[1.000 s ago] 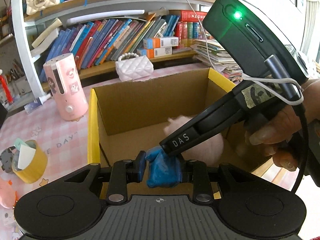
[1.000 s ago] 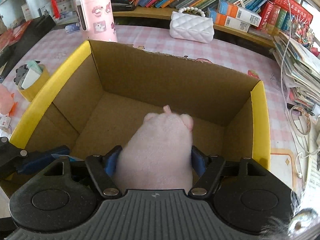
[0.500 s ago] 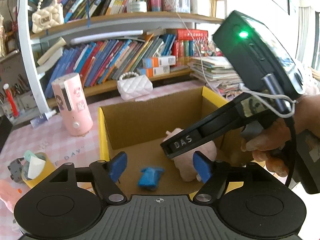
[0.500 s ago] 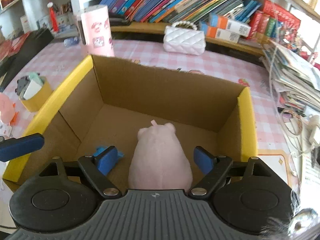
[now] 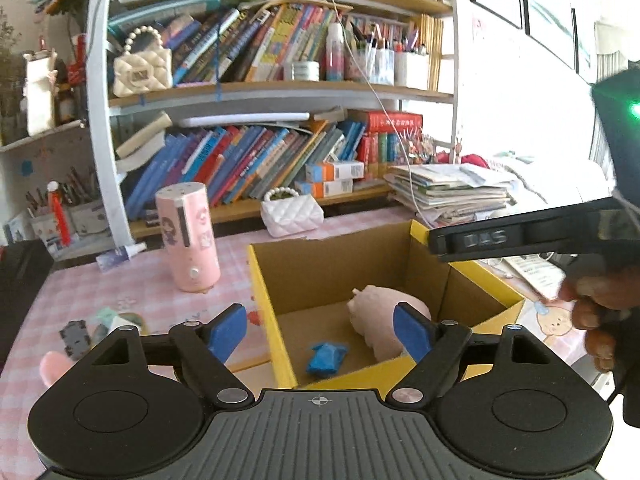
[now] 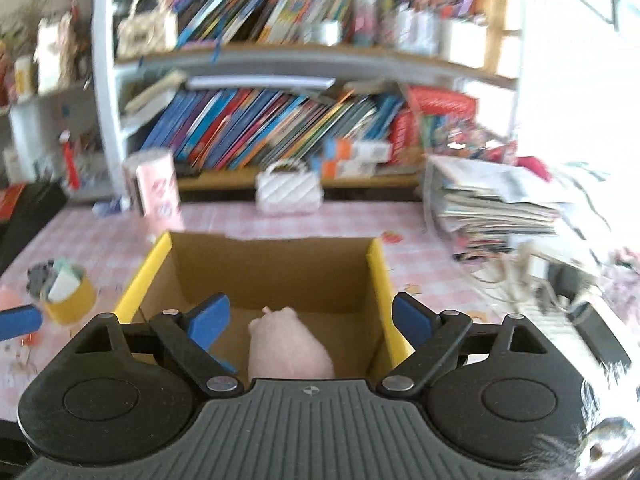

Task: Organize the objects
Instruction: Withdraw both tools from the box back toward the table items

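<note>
A cardboard box (image 5: pixel 340 264) with yellow flaps stands on the pink checked table. Inside lie a pink plush pig (image 5: pixel 380 320) and a small blue crumpled object (image 5: pixel 326 360). My left gripper (image 5: pixel 320 332) is open and empty, raised above the box's near left corner. My right gripper (image 6: pixel 310 316) is open and empty, lifted above the box's near edge, with the pig (image 6: pixel 288 344) below it. The box (image 6: pixel 272 268) fills the middle of the blurred right wrist view. The right gripper's body (image 5: pixel 520 236) shows at the right of the left wrist view.
A pink cylinder device (image 5: pixel 188 236) and a white quilted purse (image 5: pixel 292 214) stand behind the box. A yellow tape roll (image 6: pixel 68 300) with small items lies left of the box. A stack of papers (image 5: pixel 448 196) sits at the right. Bookshelves line the back.
Both grippers opened and let go: the blue object and the pig dropped into the box. Both grippers then rose and pulled back from the box.
</note>
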A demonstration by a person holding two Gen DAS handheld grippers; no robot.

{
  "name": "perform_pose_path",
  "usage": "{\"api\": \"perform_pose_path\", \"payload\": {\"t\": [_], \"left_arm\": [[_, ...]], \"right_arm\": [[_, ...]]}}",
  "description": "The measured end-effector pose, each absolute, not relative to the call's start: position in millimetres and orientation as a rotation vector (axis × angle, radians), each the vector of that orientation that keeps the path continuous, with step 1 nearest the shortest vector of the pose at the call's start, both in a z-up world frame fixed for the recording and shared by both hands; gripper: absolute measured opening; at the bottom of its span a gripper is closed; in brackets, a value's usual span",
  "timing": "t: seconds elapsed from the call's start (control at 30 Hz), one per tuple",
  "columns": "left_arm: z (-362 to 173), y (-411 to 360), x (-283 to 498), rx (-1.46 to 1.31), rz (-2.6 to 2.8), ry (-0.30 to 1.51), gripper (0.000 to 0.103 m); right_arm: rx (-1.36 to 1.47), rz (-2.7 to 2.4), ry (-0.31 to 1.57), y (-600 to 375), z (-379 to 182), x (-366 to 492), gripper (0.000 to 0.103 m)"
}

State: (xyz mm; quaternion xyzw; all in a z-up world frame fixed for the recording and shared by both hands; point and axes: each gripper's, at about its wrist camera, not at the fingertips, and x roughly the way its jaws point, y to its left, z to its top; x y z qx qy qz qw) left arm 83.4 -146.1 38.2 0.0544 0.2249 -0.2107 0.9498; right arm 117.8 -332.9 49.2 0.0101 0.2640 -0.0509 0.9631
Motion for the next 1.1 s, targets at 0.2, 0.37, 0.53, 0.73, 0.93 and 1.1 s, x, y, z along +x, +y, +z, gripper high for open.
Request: {"api": "perform_pose_path", "payload": {"t": [0.2, 0.37, 0.53, 0.73, 0.93, 1.1], "left_arm": [[33, -122, 61, 0.11, -0.429, 0.473, 0.085], [21, -100, 44, 0.118, -0.416, 0.515, 0.087], [10, -80, 30, 0.123, -0.389, 0.561, 0.087], [-2, -61, 16, 0.131, -0.358, 0.623, 0.087], [-9, -45, 1, 0.159, -0.338, 0.648, 0.089], [-12, -30, -8, 0.154, -0.318, 0.669, 0.092]], "right_arm": [[0.081, -0.216, 0.499, -326, 47, 72, 0.089], [0.102, -0.266, 0.537, -306, 30, 41, 0.089], [0.096, -0.264, 0.597, -277, 9, 14, 0.089], [0.061, -0.232, 0.661, -241, -13, -11, 0.089], [0.039, -0.198, 0.7, -213, -24, -26, 0.089], [0.04, -0.183, 0.726, -198, -29, -32, 0.089]]}}
